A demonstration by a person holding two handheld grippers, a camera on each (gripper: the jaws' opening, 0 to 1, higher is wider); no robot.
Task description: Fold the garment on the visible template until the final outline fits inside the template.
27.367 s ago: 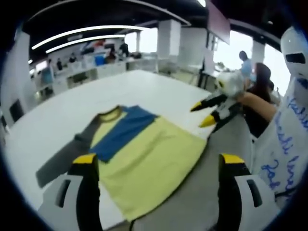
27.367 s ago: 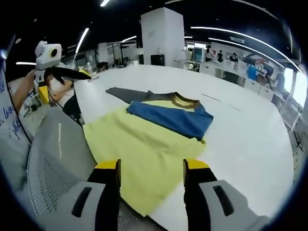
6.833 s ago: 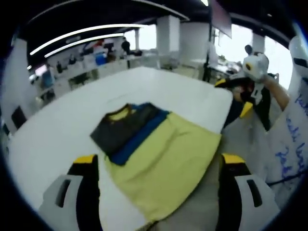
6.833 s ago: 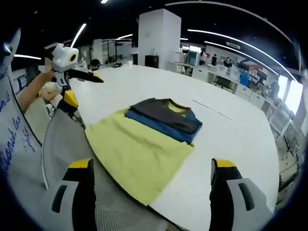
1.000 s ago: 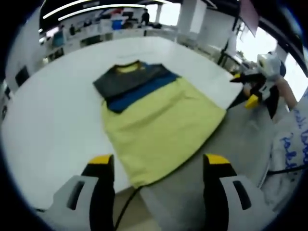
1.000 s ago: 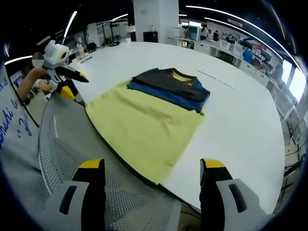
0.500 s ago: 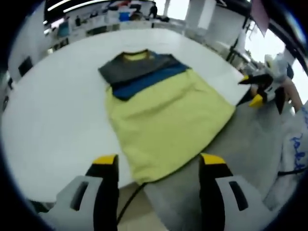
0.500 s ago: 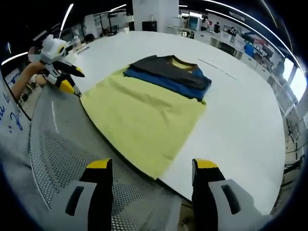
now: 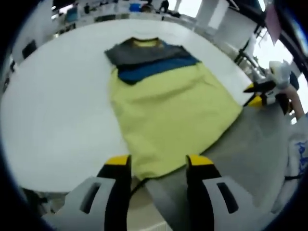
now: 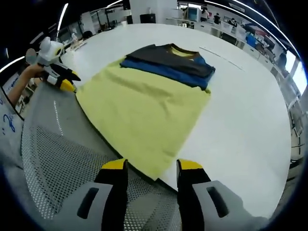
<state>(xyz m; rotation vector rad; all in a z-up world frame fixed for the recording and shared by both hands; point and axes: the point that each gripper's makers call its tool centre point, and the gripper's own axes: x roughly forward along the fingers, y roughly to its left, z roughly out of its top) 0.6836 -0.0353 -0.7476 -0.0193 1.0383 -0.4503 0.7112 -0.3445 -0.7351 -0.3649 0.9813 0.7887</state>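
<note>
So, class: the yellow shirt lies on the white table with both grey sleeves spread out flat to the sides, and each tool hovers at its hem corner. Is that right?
Not quite. The sleeves are not spread out: the grey sleeves lie folded in across the blue chest of the yellow shirt, as the left gripper view shows. The rest holds: it lies on the white table, with the left tool and the right tool at its hem corners.

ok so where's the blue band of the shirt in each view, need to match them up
Left gripper view: the blue band lies upper centre, beyond the yellow body, under the folded grey sleeves.
Right gripper view: the blue band lies upper centre, slightly right, past the yellow body.
Shared landmark: the yellow collar at the shirt's far end.
</note>
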